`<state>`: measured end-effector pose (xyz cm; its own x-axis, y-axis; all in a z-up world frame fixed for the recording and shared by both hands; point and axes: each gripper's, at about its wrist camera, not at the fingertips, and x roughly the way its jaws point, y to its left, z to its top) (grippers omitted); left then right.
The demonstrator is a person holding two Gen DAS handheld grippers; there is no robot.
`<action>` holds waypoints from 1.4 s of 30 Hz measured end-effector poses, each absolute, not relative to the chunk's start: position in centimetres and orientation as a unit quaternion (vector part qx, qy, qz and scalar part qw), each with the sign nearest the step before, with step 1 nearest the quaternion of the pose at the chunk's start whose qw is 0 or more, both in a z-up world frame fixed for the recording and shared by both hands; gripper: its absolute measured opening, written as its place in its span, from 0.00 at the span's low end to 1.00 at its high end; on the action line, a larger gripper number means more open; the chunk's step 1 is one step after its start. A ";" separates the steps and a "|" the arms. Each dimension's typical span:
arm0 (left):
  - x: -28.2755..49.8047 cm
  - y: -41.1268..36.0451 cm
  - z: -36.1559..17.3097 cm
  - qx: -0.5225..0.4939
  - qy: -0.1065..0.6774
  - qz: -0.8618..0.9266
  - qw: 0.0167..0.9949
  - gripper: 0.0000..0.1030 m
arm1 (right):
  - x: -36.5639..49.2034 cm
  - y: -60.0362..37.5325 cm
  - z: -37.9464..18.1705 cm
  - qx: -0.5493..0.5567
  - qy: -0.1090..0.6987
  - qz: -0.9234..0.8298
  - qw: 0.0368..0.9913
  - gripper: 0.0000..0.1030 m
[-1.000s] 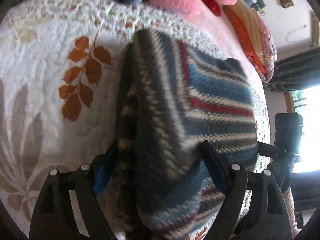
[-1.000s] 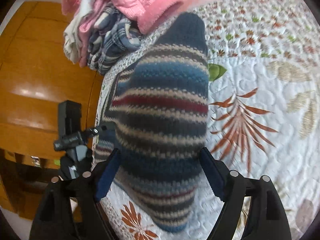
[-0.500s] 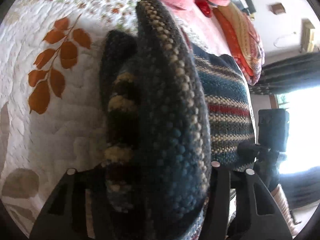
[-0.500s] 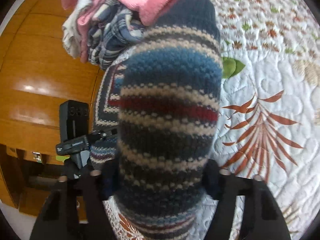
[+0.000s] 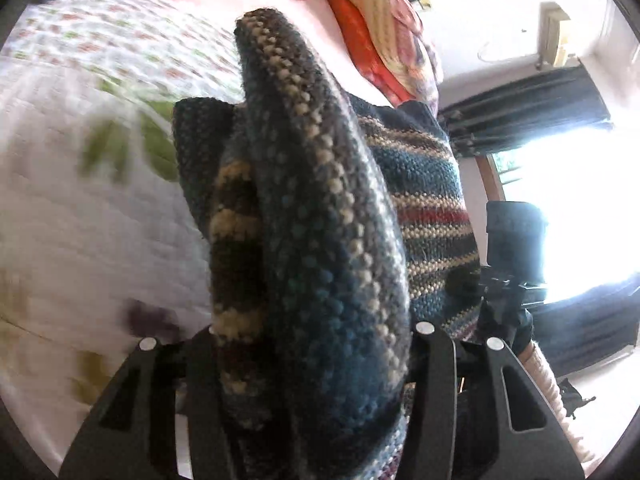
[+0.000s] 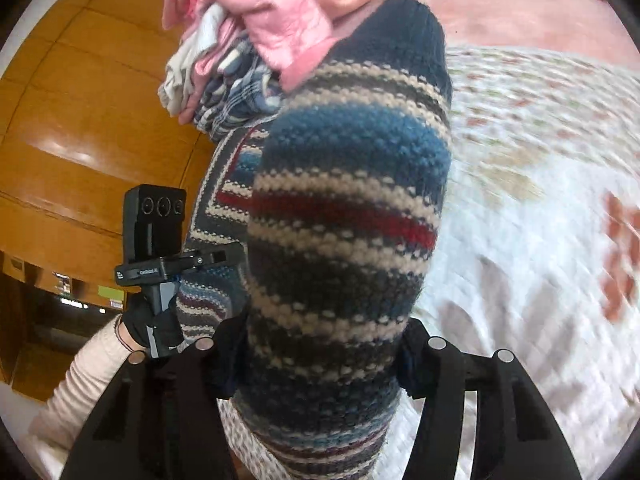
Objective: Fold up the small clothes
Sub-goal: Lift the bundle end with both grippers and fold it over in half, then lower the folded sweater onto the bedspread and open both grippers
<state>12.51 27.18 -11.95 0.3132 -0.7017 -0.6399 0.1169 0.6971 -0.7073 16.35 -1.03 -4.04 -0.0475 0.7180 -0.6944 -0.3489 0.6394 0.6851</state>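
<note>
From the left wrist camera, we see our left gripper (image 5: 308,360) clenched on a bunched edge of the striped knit garment (image 5: 320,220). The cloth rises straight ahead from between the fingers (image 5: 434,380) as a tall ridge, its long axis running forward along them, lifted off the quilted bed (image 5: 80,220). The rest of the garment spreads to the right, towards our other gripper (image 5: 512,264), which shows against the bright window.

From the right wrist camera, our right gripper (image 6: 320,364) is likewise grasping the same garment (image 6: 344,220). The stripes run crosswise and the cloth stretches forward, ending beside a pile of pink and checked clothes (image 6: 248,60). The garment's body trails left to the left gripper (image 6: 156,248), held by a gloved hand (image 6: 140,328).

We judge both grippers equally engaged; the fold turns on carrying this raised edge forward over the part on the bed.
</note>
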 end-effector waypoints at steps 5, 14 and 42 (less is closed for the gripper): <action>11.8 22.1 -14.5 -0.265 0.540 -0.265 0.754 0.45 | 14.5 -6.4 -6.2 0.175 0.615 0.379 0.669 0.57; 10.7 20.3 -19.6 -0.263 0.540 -0.233 0.765 0.51 | 14.4 -8.0 -11.9 0.166 0.652 0.356 0.648 0.61; -3.4 19.5 -10.6 -0.137 0.481 -0.039 0.865 0.67 | 0.6 -10.9 -2.8 0.114 0.570 0.243 0.777 0.66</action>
<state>-3.45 19.51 -10.64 0.5341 -0.1997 -0.8215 -0.0632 0.9595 -0.2744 0.65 -10.94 -2.78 0.2321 0.5081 -0.8295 -0.2480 0.8555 0.4546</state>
